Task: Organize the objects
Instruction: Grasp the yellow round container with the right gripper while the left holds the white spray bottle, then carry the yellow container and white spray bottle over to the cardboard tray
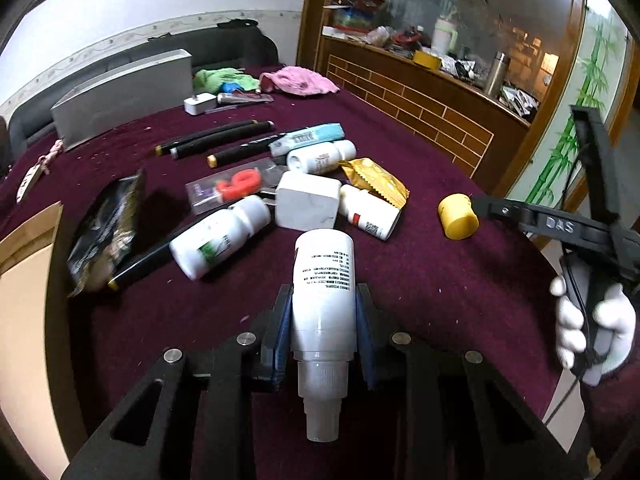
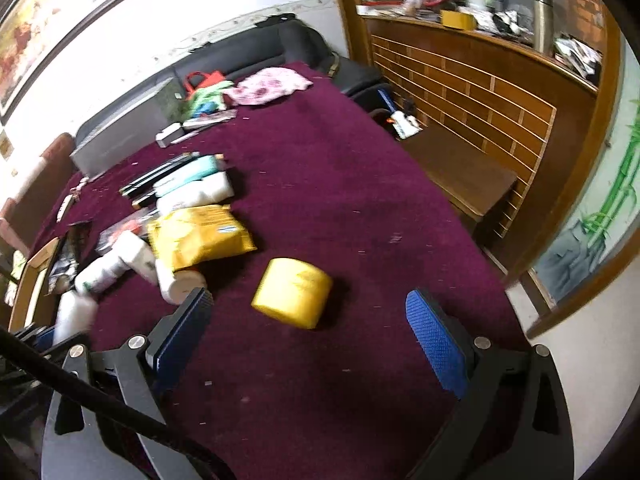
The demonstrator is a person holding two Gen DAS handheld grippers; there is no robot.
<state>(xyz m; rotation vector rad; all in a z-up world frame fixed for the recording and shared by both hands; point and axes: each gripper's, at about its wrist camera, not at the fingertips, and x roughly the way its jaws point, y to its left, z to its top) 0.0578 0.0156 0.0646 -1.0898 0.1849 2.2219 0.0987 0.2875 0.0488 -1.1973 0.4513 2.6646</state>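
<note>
My left gripper (image 1: 323,320) jaws clamp white bottle (image 1: 324,276) mid-body: rigid, smooth, likely light. Right gripper (image 2: 320,320) jaws spread wide, empty, near yellow cap (image 2: 294,298): small, hard; pinch across sides.

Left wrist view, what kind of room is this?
Probably a home living or dining room: a maroon cloth-covered table, a dark sofa along the wall, and a cluttered wooden shelf unit.

The cap (image 1: 458,216) lies on the table (image 1: 440,280), right of the bottles (image 1: 220,236).
</note>
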